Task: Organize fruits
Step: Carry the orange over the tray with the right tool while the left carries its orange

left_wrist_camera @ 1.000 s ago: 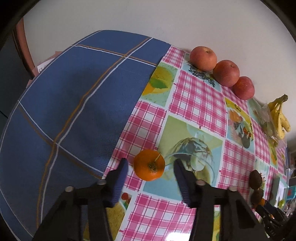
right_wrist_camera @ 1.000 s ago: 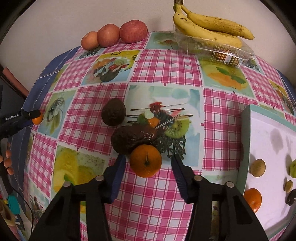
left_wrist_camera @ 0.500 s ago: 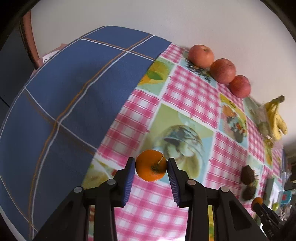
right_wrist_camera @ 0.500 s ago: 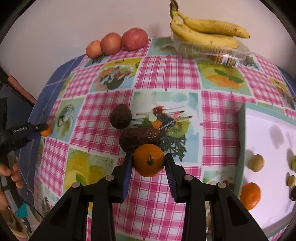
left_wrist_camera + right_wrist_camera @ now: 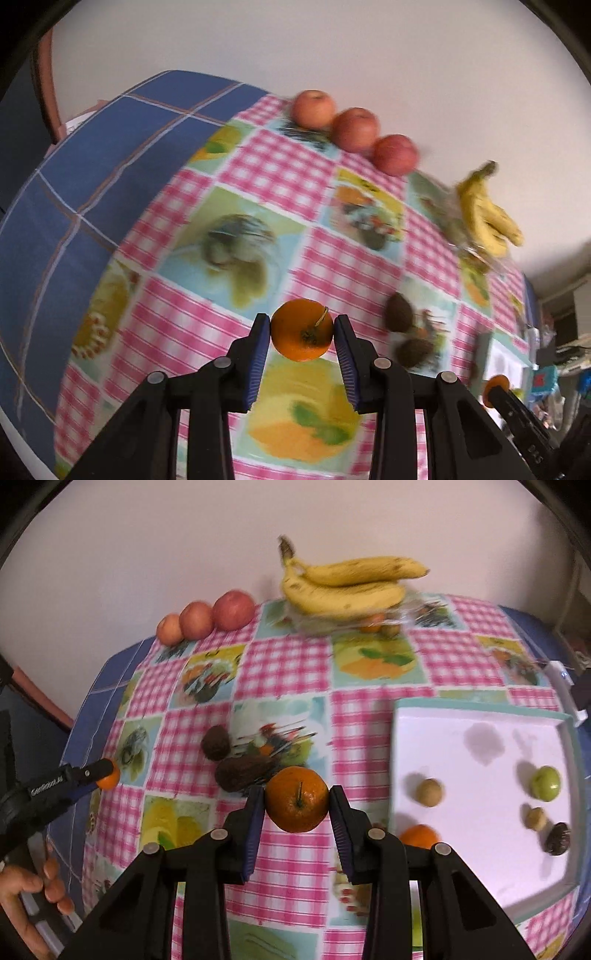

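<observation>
Left gripper (image 5: 302, 334) is clamped on a small orange (image 5: 302, 335), both blue pads touching its sides, stem facing the camera; fruit sits low centre of the left wrist view and appears lifted off the checked tablecloth (image 5: 266, 173), though blur makes the clearance hard to judge. Right gripper (image 5: 297, 805) is likewise closed on a second orange (image 5: 297, 799), pads tight on both flanks, low centre of the right wrist view. Just behind it lie two dark brown fruits (image 5: 242, 773), upper left of the held orange. White tray (image 5: 480, 720) with teal rim occupies the right side of that frame; it carries another orange (image 5: 419, 836) at its lower left corner, a green fruit (image 5: 546, 783), and a few small brownish ones I can't identify. Three apples (image 5: 232, 610) line the wall at upper left, bananas (image 5: 343, 585) on a clear plastic punnet (image 5: 402, 614) at upper centre. A hand (image 5: 26, 901) shows at lower left edge.
</observation>
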Demonstrator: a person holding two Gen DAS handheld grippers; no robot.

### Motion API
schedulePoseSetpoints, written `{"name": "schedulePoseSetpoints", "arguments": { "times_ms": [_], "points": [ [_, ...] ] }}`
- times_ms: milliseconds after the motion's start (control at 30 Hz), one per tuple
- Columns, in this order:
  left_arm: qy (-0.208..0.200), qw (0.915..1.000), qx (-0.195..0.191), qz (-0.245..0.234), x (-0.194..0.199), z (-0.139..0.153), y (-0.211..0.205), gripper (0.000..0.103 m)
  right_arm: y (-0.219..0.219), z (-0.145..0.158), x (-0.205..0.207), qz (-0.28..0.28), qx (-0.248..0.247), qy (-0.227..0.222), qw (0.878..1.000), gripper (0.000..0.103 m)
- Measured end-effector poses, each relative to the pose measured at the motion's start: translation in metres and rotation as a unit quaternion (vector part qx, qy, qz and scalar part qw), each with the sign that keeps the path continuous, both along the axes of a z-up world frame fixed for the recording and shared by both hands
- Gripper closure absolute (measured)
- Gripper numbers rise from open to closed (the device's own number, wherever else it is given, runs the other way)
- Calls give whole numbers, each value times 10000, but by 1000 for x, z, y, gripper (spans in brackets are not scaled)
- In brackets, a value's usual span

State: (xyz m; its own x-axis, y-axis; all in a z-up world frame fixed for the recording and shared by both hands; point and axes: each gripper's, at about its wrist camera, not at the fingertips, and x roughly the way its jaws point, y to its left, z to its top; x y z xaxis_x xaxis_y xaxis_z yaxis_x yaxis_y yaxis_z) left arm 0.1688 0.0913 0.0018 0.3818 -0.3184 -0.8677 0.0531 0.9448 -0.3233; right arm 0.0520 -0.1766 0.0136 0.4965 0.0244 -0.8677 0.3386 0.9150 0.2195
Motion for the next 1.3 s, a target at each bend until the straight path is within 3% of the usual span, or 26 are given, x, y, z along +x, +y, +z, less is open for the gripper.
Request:
{"name": "schedulePoseSetpoints", "arguments": {
  "times_ms": [433, 700, 933, 1300],
  "points": [
    [-190, 9979, -103, -619, -43, 18, -104, 65, -84, 8, -37, -803, -101, -147, 9966, 66],
    [-270, 9925, -88, -1193, -63, 16, -172, 65, -144, -2, -61, -1462, -4, -89, 9892, 66],
    [-473, 9820, 118, -1823, -75, 12, -232, 65, -180, -10, -77, -1895, 78, -212, 9816, 66],
    [-840, 9638, 138, -2528, -78, 1, -298, 65, -223, -19, -75, -2214, -51, -346, 9746, 66]
  ]
}}
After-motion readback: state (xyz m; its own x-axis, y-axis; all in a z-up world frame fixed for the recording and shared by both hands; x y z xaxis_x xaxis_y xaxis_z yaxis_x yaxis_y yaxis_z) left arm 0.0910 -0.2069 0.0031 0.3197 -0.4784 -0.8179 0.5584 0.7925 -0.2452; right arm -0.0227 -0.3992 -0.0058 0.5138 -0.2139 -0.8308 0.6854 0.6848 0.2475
